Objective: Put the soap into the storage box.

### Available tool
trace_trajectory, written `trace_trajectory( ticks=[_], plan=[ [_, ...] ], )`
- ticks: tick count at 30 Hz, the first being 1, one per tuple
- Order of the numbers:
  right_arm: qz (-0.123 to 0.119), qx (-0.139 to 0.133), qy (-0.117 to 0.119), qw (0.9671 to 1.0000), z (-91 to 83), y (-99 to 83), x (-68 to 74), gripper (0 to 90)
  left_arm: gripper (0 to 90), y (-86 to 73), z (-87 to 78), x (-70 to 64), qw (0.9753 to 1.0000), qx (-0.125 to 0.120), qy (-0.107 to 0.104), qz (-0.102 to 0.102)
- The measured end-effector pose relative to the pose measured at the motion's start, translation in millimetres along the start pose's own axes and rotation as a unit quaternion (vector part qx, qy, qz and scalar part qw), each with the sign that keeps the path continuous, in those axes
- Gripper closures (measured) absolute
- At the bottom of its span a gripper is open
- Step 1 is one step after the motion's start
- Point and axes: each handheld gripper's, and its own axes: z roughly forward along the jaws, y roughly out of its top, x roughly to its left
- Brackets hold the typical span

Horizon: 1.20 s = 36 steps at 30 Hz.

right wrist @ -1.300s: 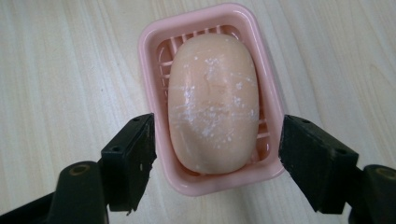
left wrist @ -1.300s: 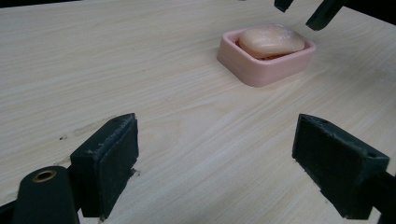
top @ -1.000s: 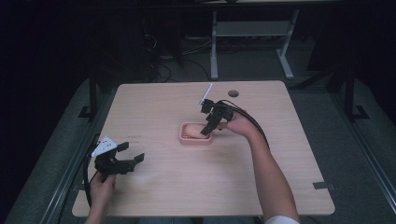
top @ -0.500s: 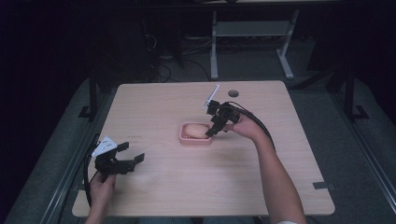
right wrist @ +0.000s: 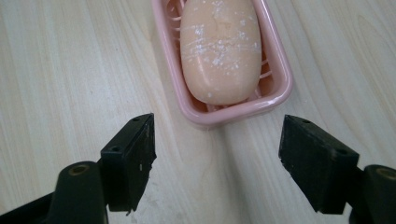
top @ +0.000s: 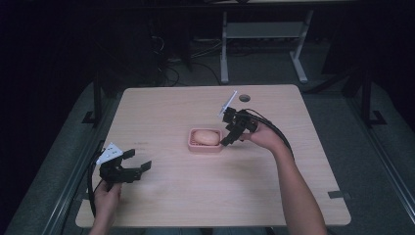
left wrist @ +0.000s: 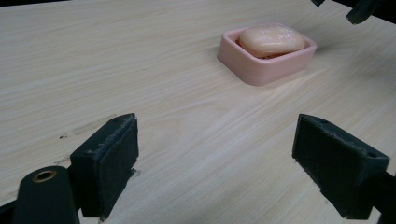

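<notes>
High view takes in the bench (top: 171,196), a pale wooden top, with a pink soap dish (top: 205,147) lying near its middle, slightly toward the right edge. A peach-coloured bar of soap (top: 205,137) rests inside the dish. The right hand-held gripper (top: 229,138) is tilted down just beside the dish's right end, its jaws spread wide and holding nothing. In the right gripper view the dish (right wrist: 275,93) sits just beyond the two parted jaws, in line with the gap between them, apart from both. The left hand-held gripper (top: 139,161) sits near the bench's front-left corner, well apart from the dish, its jaws likewise wide and empty; the left gripper view shows the dish (left wrist: 261,70) far ahead.
</notes>
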Motion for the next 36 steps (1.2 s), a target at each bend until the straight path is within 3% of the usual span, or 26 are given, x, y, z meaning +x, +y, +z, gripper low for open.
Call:
trace_trajectory(
  ticks=[5, 12, 16, 29, 32, 36],
  plan=[
    [0.013, 0.006, 0.004, 0.9999, 0.3, -8.3, 3.5, 25.5, 14.2, 0.0, 0.0, 0.1, 1.0, 0.002, 0.0, 0.002],
    [0.01, -0.004, -0.001, 0.9999, -1.6, -19.8, 8.1, 25.7, 14.2, -0.1, 0.4, 0.0, 1.0, 0.002, 0.001, 0.002],
    [0.01, 0.008, -0.002, 0.9999, -3.1, -23.3, 12.1, 24.8, 14.3, -0.1, 0.8, -0.2, 1.0, 0.003, 0.001, 0.004],
    [0.017, -0.009, -0.004, 0.9998, -6.7, -49.8, 21.7, 24.7, 14.2, 0.1, 1.0, -1.2, 1.0, 0.004, 0.001, 0.004],
    [0.021, 0.002, -0.003, 0.9998, -6.7, -54.9, 22.8, 24.0, 14.2, 0.1, 1.0, -1.4, 1.0, 0.005, 0.001, 0.004],
    [0.023, -0.01, -0.007, 0.9997, -8.9, -62.8, 25.6, 24.2, 14.3, 0.0, 1.1, -1.4, 1.0, 0.005, 0.001, 0.004]
  ],
)
